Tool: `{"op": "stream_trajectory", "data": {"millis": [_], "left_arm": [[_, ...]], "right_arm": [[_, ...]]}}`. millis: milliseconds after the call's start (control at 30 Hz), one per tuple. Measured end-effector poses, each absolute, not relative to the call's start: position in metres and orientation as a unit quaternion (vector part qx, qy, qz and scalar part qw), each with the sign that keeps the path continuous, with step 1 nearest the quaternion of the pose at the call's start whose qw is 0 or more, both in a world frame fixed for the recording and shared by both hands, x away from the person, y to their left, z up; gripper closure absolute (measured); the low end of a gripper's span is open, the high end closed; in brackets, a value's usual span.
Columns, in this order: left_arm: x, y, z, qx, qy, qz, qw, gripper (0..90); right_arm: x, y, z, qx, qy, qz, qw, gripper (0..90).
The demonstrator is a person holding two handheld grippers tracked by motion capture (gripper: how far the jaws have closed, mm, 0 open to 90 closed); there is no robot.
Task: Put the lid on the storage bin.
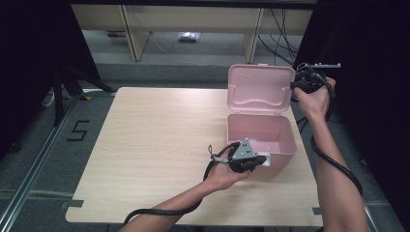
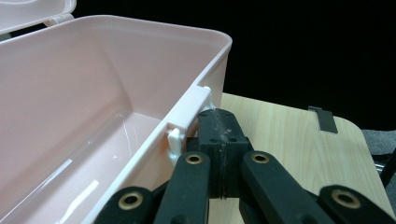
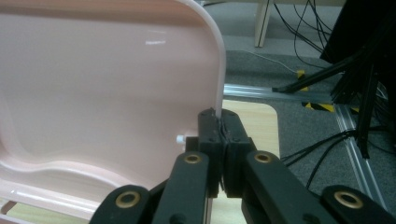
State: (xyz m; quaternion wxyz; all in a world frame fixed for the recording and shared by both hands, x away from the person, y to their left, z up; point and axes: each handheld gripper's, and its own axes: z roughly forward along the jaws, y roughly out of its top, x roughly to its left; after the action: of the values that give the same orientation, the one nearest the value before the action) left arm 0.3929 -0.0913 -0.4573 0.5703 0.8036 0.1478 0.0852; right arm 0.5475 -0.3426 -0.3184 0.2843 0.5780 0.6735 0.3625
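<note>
Even overhead light, dark surroundings, sharp

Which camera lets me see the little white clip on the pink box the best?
The left gripper view: the white latch sits close up on the pink box front rim, right by the left gripper. In the high view it is a tiny white patch beside that gripper. The right gripper view looks at the raised lid instead.

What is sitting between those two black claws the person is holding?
The open pink box and its raised lid. In the high view the left gripper meets the front wall, and the right gripper pinches the lid's edge. Nothing lies inside the box.
</note>
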Motion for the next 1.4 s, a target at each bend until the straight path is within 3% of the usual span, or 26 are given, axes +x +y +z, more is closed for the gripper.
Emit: {"op": "stream_trajectory", "data": {"millis": [1400], "left_arm": [[0.394, -0.091, -0.457, 0.803, 0.148, 0.083, 0.571, 90.0]], "right_arm": [[0.510, -0.340, -0.321, 0.555, 0.662, 0.387, 0.323, 89.7]]}}
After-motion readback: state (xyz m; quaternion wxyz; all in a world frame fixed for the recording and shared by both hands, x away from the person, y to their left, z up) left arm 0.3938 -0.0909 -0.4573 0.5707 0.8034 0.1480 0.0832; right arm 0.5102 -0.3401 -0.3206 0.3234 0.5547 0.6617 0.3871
